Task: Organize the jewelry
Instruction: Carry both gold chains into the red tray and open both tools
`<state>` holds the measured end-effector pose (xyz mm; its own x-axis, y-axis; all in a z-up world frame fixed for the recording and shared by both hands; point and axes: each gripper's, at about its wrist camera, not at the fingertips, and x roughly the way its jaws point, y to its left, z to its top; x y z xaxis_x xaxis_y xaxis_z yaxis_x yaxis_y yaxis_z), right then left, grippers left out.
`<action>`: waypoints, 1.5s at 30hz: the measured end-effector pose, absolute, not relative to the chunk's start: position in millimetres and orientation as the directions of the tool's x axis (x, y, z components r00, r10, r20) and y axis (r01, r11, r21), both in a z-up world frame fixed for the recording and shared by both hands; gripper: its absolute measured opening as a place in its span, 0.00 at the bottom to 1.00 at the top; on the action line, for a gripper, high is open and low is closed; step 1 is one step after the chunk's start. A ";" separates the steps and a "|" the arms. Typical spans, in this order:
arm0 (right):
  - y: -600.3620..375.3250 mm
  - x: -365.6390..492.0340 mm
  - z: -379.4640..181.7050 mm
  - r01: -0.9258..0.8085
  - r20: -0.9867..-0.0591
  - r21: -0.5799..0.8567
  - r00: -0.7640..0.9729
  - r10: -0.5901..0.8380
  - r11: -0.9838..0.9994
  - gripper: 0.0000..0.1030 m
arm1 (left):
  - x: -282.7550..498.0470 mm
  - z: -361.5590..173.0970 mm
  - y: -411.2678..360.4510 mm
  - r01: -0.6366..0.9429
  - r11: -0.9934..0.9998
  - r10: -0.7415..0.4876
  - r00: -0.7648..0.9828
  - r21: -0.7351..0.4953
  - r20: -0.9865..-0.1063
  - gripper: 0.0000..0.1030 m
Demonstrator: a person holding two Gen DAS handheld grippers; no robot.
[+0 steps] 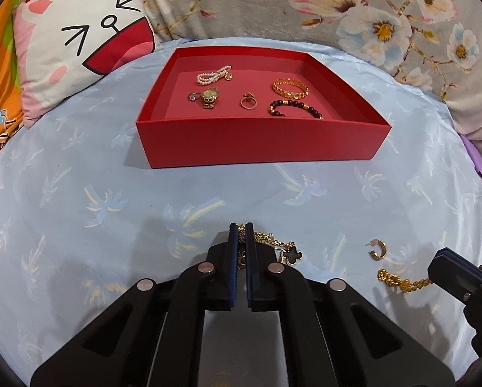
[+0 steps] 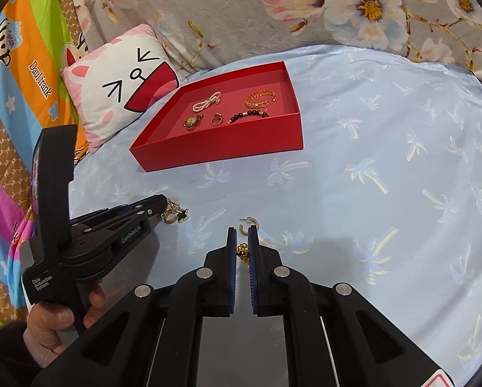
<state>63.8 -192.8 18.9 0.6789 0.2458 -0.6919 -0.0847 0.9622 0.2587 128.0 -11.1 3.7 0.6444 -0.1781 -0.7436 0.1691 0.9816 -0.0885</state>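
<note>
On the pale blue sheet, my left gripper (image 1: 240, 226) is shut on a gold necklace with a black clover pendant (image 1: 292, 253); its chain runs between the pads. The right wrist view shows that gripper (image 2: 162, 202) from the side, with the necklace (image 2: 176, 214) at its tip. My right gripper (image 2: 241, 233) is shut on a chunky gold chain bracelet (image 2: 243, 251), and it shows at the right edge of the left wrist view (image 1: 433, 269) with the chain (image 1: 399, 281) trailing from it. A gold hoop earring (image 1: 378, 251) (image 2: 250, 224) lies loose between the two.
A red open box (image 1: 260, 143) (image 2: 221, 150) stands farther back, holding a pearl bracelet (image 1: 213, 75), a gold watch (image 1: 210, 96), a ring (image 1: 248, 101), a gold bangle (image 1: 289, 87) and a dark bead bracelet (image 1: 294, 109). A cartoon cushion (image 1: 80, 42) lies left, floral bedding (image 1: 370, 16) behind.
</note>
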 end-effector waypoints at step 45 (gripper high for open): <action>-182.6 158.3 192.6 -0.282 -0.522 0.249 0.767 0.373 0.927 0.07 | 159.4 247.3 7.8 0.288 0.950 -0.310 0.825 -0.119 -0.472 0.02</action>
<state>158.3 -182.7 192.6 0.7666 0.3734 -0.5224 -0.2820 0.9266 0.2486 159.4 7.8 247.3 0.8253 -0.3098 -0.4721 0.2883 0.9501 -0.1194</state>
